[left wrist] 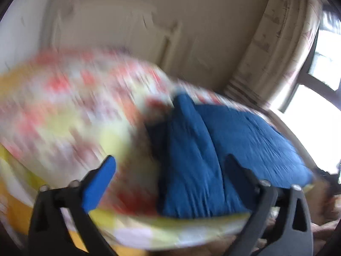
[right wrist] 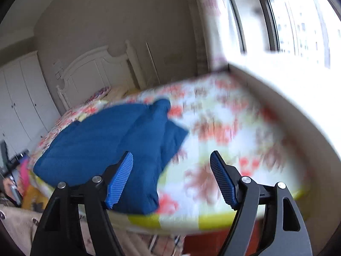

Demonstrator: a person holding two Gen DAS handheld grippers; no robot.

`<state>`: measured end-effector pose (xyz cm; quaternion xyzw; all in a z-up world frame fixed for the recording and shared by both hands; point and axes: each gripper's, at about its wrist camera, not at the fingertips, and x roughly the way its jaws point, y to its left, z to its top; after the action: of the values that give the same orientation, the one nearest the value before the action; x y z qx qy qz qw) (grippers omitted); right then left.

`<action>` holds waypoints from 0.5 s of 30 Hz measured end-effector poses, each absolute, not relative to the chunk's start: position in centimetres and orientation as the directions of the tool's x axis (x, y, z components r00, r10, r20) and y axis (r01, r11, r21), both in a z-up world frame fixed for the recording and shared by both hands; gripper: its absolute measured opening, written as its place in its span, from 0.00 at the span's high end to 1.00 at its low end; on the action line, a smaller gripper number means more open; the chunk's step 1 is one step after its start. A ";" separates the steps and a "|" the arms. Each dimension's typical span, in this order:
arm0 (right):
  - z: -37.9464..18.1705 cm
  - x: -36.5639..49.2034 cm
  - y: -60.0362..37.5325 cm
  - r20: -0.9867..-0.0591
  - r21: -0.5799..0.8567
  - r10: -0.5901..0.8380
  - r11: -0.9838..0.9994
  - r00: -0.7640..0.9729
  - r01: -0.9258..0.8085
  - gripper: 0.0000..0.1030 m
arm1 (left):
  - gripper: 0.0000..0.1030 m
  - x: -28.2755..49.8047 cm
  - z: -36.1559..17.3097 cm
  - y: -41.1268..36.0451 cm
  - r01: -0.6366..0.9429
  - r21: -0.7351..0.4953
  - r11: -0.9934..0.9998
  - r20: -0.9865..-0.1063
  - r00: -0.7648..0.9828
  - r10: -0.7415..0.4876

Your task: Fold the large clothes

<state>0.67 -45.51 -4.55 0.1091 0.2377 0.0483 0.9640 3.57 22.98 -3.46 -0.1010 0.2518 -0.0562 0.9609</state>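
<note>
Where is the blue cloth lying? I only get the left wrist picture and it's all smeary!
Observer: The blue garment lies on the flowery bed, near the foot end. The right wrist view shows its far side bunched, not flat.
Operator: Is the other grabber holding it?
Observer: No. The right gripper is open, with nothing between its fingers.
Operator: What's behind the bed?
Observer: A white headboard, with white wardrobe doors beside it.
</note>
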 end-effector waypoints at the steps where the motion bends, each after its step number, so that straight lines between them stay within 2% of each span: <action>1: -3.8 1.1 -44.9 -0.441 0.226 0.146 0.973 0.886 -0.047 0.28 | 0.02 3.6 -2.1 22.1 0.055 -0.160 0.986 -0.442 0.889 -0.122; 4: -1.5 4.3 -40.9 -0.451 0.183 0.169 0.979 0.877 -0.095 0.17 | 0.02 5.1 0.6 19.0 0.071 -0.062 0.996 -0.415 0.905 -0.090; 6: -0.1 7.3 -37.3 -0.452 0.110 0.160 0.986 0.878 -0.123 0.16 | 0.02 7.2 2.2 15.8 0.126 -0.034 0.991 -0.407 0.904 -0.129; 8: 0.9 10.1 -34.2 -0.465 0.078 0.186 0.982 0.865 -0.169 0.10 | 0.02 9.2 3.2 12.6 0.166 0.010 0.986 -0.428 0.892 -0.146; 11: 2.0 15.3 -30.1 -0.487 0.067 0.225 0.973 0.844 -0.221 0.10 | 0.02 13.7 3.8 8.0 0.203 0.092 0.975 -0.471 0.871 -0.137; 15: 2.0 22.5 -26.0 -0.584 0.087 0.209 0.977 0.784 -0.195 0.10 | 0.02 21.2 3.2 4.1 0.242 0.088 0.966 -0.582 0.800 -0.147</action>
<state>22.51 -25.96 2.02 0.0111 0.3105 0.1069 0.9445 21.21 4.14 3.24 0.0791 0.2990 -0.1029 0.9454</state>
